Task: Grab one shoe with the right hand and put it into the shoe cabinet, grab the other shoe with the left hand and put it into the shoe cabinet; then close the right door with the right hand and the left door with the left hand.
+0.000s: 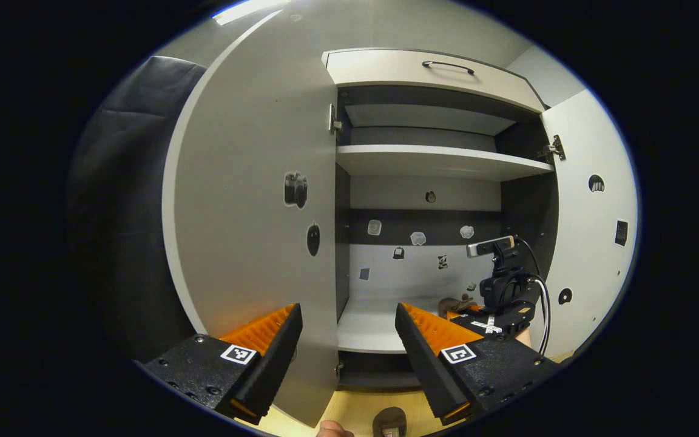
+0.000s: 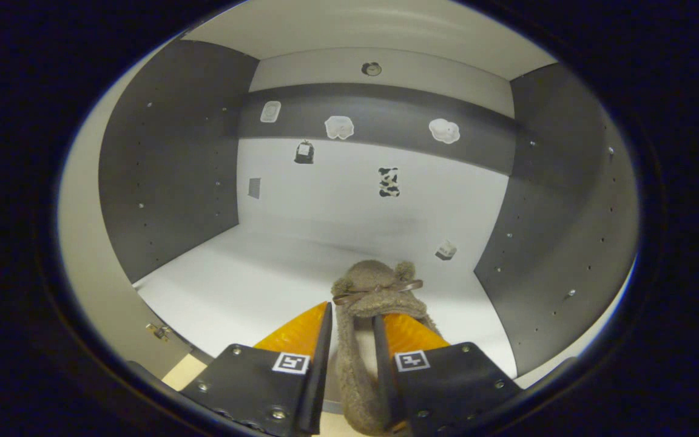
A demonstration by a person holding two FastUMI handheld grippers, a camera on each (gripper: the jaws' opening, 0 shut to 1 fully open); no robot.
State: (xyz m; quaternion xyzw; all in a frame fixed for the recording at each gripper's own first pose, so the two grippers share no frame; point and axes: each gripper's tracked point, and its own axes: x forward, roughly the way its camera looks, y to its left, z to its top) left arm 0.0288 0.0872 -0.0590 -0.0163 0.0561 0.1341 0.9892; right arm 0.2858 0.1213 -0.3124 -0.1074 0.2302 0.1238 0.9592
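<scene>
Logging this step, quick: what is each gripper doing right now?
Left gripper: open, holding nothing, facing the cabinet.
Right gripper: shut on a fuzzy shoe, inside the cabinet.

My left gripper (image 1: 348, 318) hangs with jaws spread wide, nothing between them, facing the shoe cabinet (image 1: 434, 67). Both doors swung out: left door (image 1: 252, 200), right door (image 1: 592, 224). Right gripper (image 1: 504, 291) sits inside the lower compartment by a brown shoe (image 1: 454, 303).
</scene>
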